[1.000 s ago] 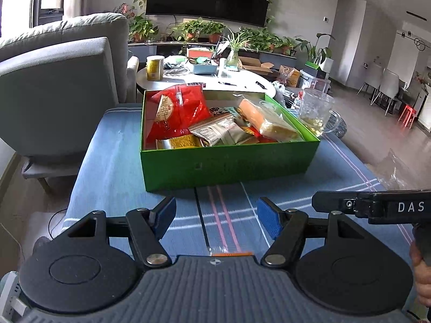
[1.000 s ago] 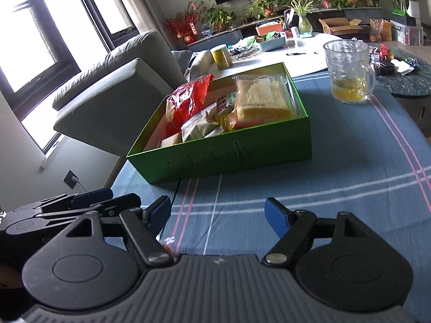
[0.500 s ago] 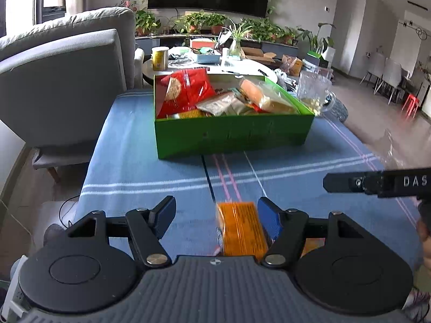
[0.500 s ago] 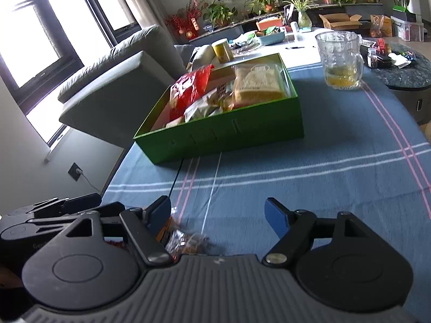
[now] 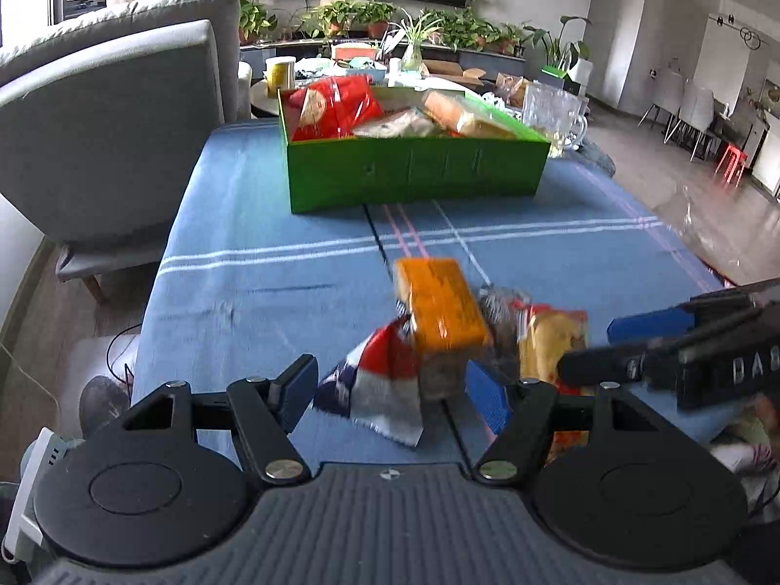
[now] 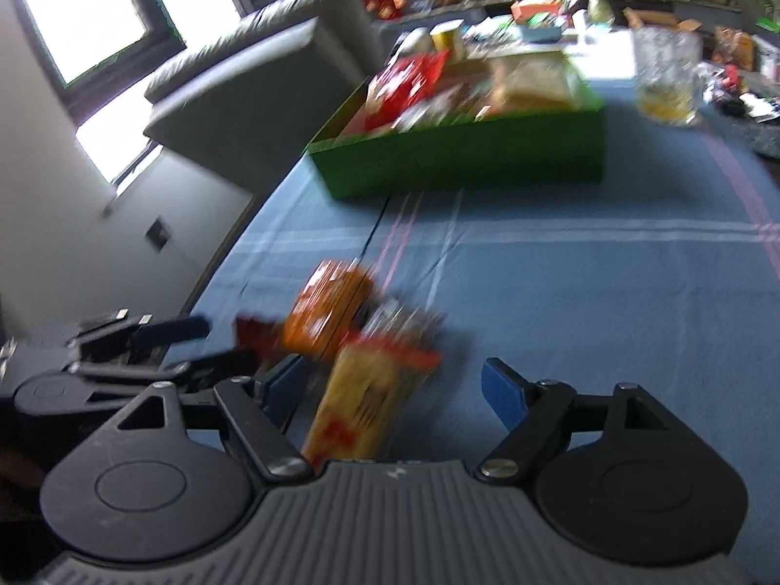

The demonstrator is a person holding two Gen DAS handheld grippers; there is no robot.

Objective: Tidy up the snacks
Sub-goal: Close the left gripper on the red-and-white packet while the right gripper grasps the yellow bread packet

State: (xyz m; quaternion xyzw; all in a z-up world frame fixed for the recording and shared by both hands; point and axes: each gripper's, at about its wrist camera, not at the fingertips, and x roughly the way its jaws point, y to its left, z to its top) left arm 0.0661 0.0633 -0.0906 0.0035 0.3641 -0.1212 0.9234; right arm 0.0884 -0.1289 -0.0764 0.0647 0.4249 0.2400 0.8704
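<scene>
A green box (image 5: pixel 414 173) (image 6: pixel 468 156) full of snack packs stands at the far side of the blue cloth. Near me lies a small pile: an orange pack (image 5: pixel 438 309) (image 6: pixel 331 309), a red, white and blue wrapper (image 5: pixel 385 385), a yellow bag (image 5: pixel 553 341) (image 6: pixel 365 399) and a dark pack (image 5: pixel 497 304). My left gripper (image 5: pixel 390 390) is open, its jaws apart over the wrapper and the orange pack, pads not pressing. My right gripper (image 6: pixel 395 390) is open too, the yellow bag lying between its fingers near the left one. Each gripper shows at the edge of the other's view.
A glass mug (image 5: pixel 555 117) (image 6: pixel 668 80) stands right of the box. A grey armchair (image 5: pixel 107 136) is at the left of the table. A white table with a yellow tin (image 5: pixel 280 75) and plants lies behind. Bare cloth stretches between pile and box.
Both grippers have drawn back from the green box and dipped. The snack pile has come into view between their fingers. Neither gripper's jaws have changed.
</scene>
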